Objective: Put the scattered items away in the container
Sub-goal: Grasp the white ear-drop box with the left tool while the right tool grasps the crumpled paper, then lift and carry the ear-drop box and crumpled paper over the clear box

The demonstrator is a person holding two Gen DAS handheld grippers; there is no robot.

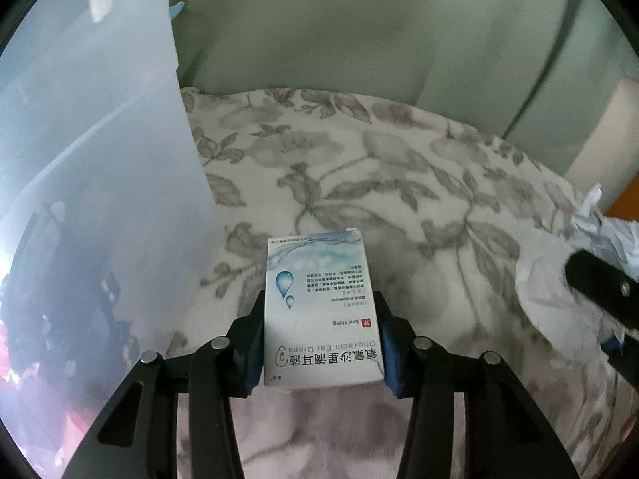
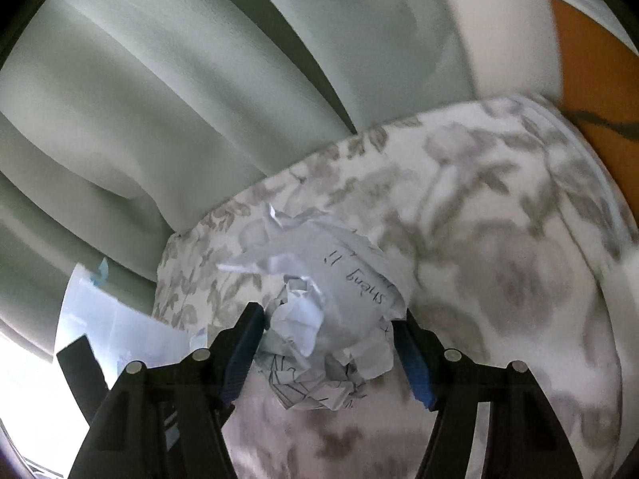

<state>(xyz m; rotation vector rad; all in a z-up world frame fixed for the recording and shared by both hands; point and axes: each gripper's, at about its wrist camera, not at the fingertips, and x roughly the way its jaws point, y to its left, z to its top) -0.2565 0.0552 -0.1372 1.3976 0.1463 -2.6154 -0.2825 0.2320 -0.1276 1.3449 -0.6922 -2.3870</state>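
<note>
ear drops box (image 1: pixel 321 307) between left gripper (image 1: pixel 321 343) pads

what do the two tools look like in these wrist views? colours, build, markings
Both match. Left tool: matte black linkage arms in a V shape, round silver pivot pins at the joints, blue pads lining the inner faces of the black fingers. Right tool: same black arms, silver pins and blue pads. No cables, labels or sleeves visible; the hands holding them are out of frame.
</note>
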